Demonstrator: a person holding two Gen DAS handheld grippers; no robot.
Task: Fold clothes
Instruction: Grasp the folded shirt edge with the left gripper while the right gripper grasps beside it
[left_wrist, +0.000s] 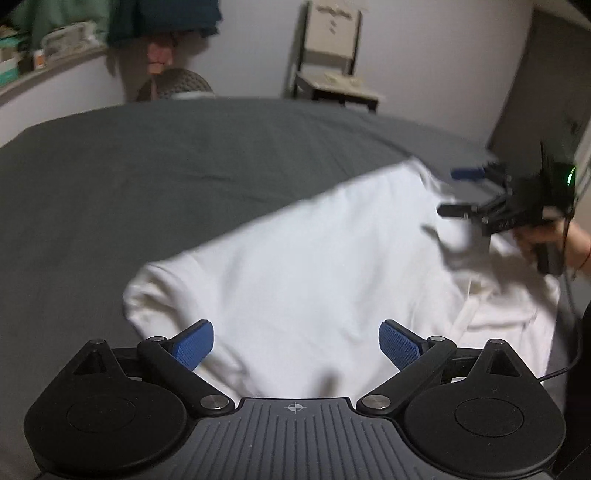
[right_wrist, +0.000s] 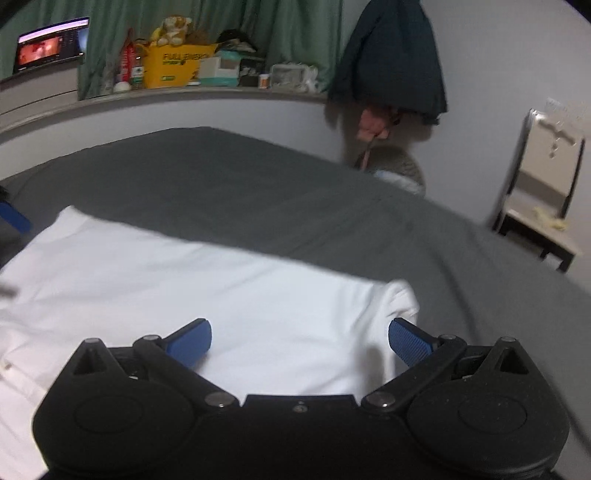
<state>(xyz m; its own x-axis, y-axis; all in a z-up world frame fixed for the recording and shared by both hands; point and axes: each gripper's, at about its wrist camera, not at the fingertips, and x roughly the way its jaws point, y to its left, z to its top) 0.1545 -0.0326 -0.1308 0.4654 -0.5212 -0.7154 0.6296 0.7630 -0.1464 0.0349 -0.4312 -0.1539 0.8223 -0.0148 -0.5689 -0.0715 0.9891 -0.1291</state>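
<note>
That white garment (left_wrist: 295, 258) mid-frame looks soft and floppy, best pinched at its hem, both the left gripper (left_wrist: 295, 345) and right gripper (right_wrist: 300, 341) gaping empty.

left gripper (left_wrist: 296, 345): black linkage arms, blue ribbed pads, silver pivot screws
left body: dark grey ribbed plate, white crosshair mark at centre; round black housing on each side
right gripper (right_wrist: 300, 341): same black linkage, blue textured pads, silver pivots; small screw at centre edge
right gripper, from left wrist view: black unit, green indicator light, thin black cable trailing
hand (left_wrist: 561, 247): thin red band at wrist
</note>
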